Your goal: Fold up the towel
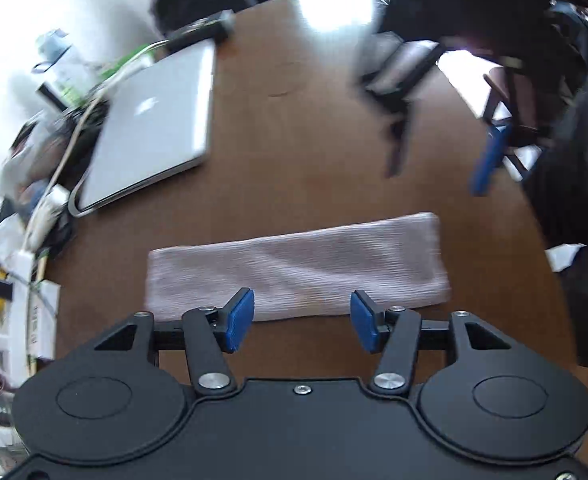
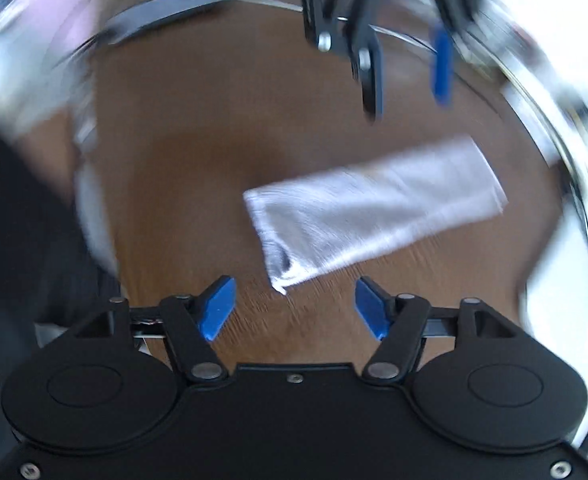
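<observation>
My towel [image 1: 298, 268] lies flat on the brown counter [image 1: 285, 128], folded into a long strip. My left tool [image 1: 302, 320] is partly open and holds nothing; it hangs just above the near edge. My right tool [image 2: 291, 306] is partly open too, empty, near one short end. If I pinch only the top layer, the strip may come apart. If I drag it, it may bunch up or slide toward the laptop [image 1: 153, 128]. The views are blurry, so I might miss the corner.
</observation>
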`<action>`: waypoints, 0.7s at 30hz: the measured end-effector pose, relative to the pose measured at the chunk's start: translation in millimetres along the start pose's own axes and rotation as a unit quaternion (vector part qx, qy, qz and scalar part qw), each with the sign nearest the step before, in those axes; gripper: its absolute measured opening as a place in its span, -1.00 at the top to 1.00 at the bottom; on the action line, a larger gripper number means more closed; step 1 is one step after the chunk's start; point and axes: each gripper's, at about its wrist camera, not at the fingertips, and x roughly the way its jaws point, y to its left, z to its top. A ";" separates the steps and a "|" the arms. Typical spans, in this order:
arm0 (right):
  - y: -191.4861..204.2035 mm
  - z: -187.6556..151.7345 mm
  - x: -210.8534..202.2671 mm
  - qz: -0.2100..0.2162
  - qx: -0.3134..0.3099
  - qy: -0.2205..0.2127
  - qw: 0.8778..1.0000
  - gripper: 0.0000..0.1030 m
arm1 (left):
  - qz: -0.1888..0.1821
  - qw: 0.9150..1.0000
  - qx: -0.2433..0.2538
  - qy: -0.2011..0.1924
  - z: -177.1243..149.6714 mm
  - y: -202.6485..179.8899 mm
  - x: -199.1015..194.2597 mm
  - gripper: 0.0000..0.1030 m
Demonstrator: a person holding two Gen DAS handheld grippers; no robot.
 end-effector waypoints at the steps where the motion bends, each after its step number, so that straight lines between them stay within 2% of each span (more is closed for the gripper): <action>1: 1.6 1.3 4.9 0.007 -0.050 0.001 0.999 -0.15 | -0.003 1.000 0.003 0.003 3.1 -11.8 4.2 -0.03; 2: 2.1 3.3 8.0 0.012 -0.080 0.000 0.997 -0.09 | -0.006 1.000 0.005 0.008 8.1 -30.2 11.4 -0.03; 5: 0.9 10.5 12.2 0.019 -0.121 -0.006 0.992 -0.09 | 0.003 1.000 -0.007 0.018 14.8 -47.5 28.9 -0.03; 10: 5.9 12.2 19.8 0.039 -0.164 -0.013 0.986 -0.09 | -0.002 0.999 -0.021 0.030 17.1 -49.5 40.5 -0.03; 15: 7.8 12.5 28.1 0.048 -0.174 -0.009 0.984 -0.04 | -0.018 0.999 -0.014 0.043 17.8 -45.9 50.0 -0.03; 21: 1.3 11.3 33.7 0.061 -0.172 -0.003 0.983 -0.01 | -0.058 0.996 -0.014 0.062 11.9 -34.9 66.2 0.00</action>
